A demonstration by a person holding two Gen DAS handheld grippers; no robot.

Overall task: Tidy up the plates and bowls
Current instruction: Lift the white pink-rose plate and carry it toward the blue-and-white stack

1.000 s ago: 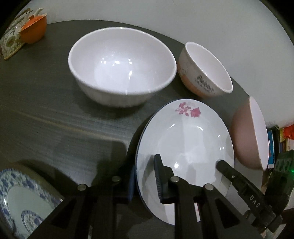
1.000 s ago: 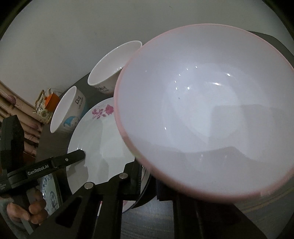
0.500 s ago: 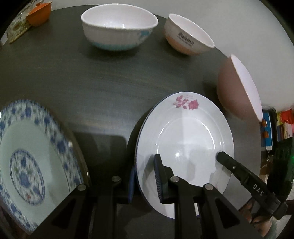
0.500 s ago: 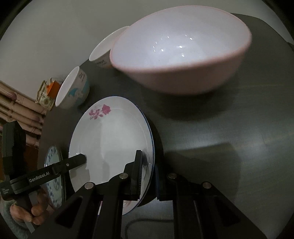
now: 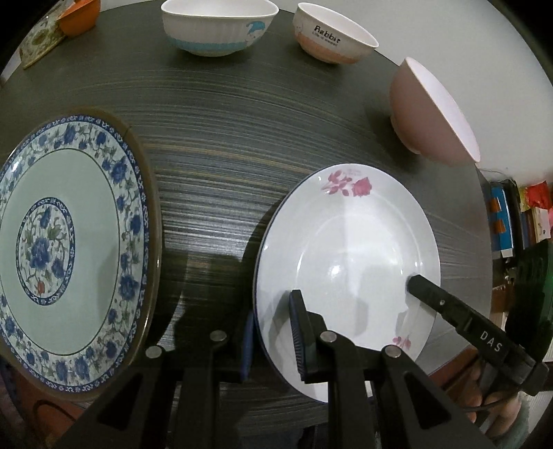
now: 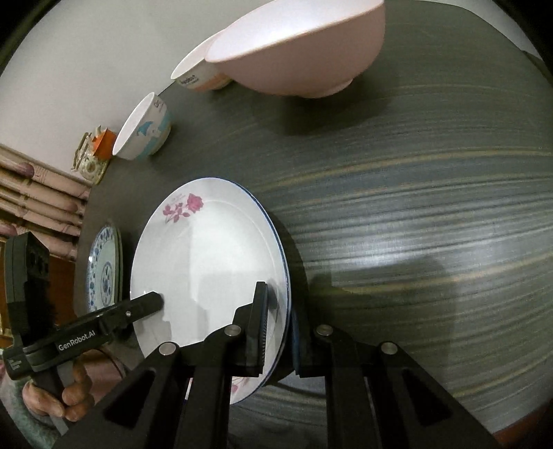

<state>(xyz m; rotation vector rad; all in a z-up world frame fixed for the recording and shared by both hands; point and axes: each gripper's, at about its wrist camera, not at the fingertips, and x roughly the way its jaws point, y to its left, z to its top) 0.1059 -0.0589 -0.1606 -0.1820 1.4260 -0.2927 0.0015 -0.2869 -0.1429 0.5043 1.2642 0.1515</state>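
A white plate with pink roses (image 5: 349, 248) is held above the dark table by both grippers. My left gripper (image 5: 273, 331) is shut on its left rim. My right gripper (image 6: 276, 328) is shut on its right rim (image 6: 207, 262). A blue-patterned plate (image 5: 65, 248) lies on the table to the left, also seen in the right wrist view (image 6: 103, 269). A pink bowl (image 5: 432, 110) stands at the right back (image 6: 300, 48). A white bowl with blue trim (image 5: 217, 27) and a "Rabbit" bowl (image 5: 331, 34) stand at the far edge.
The dark striped table (image 5: 242, 138) stretches bare between plates and bowls. An orange cup (image 5: 79, 17) and a patterned box (image 5: 38, 45) sit at the far left corner. Books (image 5: 511, 221) lie beyond the table's right edge.
Both grippers have pulled back toward me with the rose plate. The bowls now look farther away and the blue-patterned plate has come fully into view on the left.
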